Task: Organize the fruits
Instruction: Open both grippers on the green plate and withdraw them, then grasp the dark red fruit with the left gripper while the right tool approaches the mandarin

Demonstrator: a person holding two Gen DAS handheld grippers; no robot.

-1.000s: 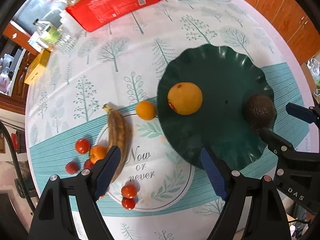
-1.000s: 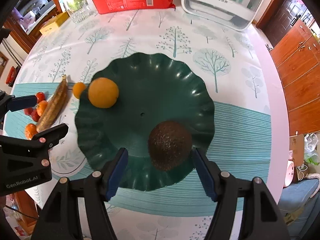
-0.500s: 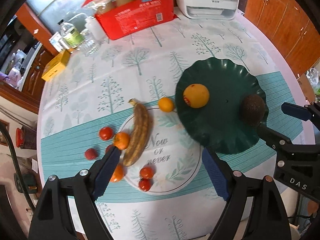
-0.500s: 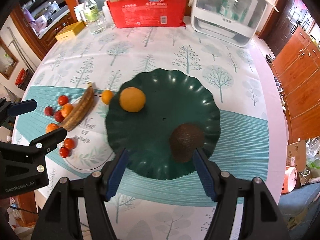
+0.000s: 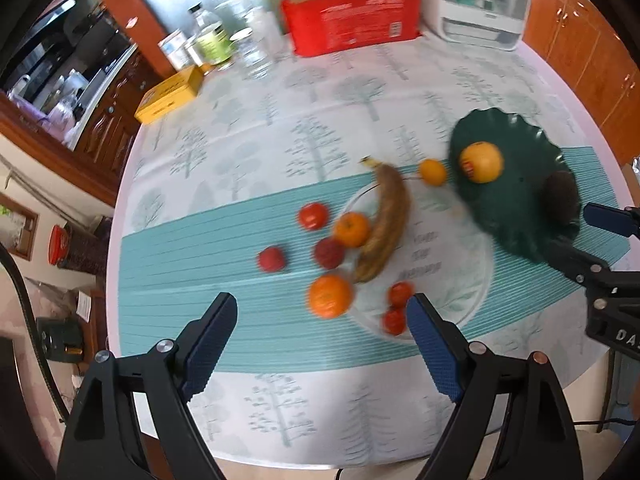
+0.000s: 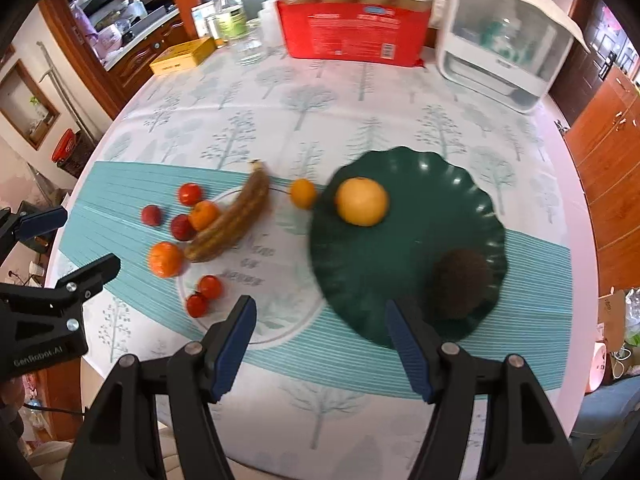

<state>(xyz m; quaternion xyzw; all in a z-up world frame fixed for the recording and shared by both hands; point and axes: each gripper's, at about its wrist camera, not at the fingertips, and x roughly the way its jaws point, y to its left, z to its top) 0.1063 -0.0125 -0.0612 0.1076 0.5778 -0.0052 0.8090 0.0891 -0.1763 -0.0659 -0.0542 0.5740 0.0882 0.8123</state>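
A dark green wavy plate (image 6: 432, 216) (image 5: 516, 208) holds a large orange (image 6: 362, 201) (image 5: 481, 161) and a dark avocado (image 6: 464, 280) (image 5: 562, 196). Left of it lie a brown banana (image 6: 232, 220) (image 5: 386, 220), a small orange (image 6: 303, 193) (image 5: 433, 172), two tangerines (image 6: 165, 259) (image 5: 330, 296), and several red tomatoes (image 6: 190, 194) (image 5: 313, 215). My left gripper (image 5: 320, 334) is open and empty, high above the table's near edge. My right gripper (image 6: 320, 332) is open and empty, above the plate's near left rim.
A red carton (image 6: 352, 32) with jars, a white appliance (image 6: 504, 52), bottles (image 6: 230, 16) and a yellow box (image 6: 182, 56) stand at the table's far side. Wooden cabinets (image 6: 608, 184) line the right. The round table edge (image 6: 280, 456) is near.
Both grippers have pulled up and back from the plate, so more of the table shows. The avocado stays on the plate. Both jaws stay open.
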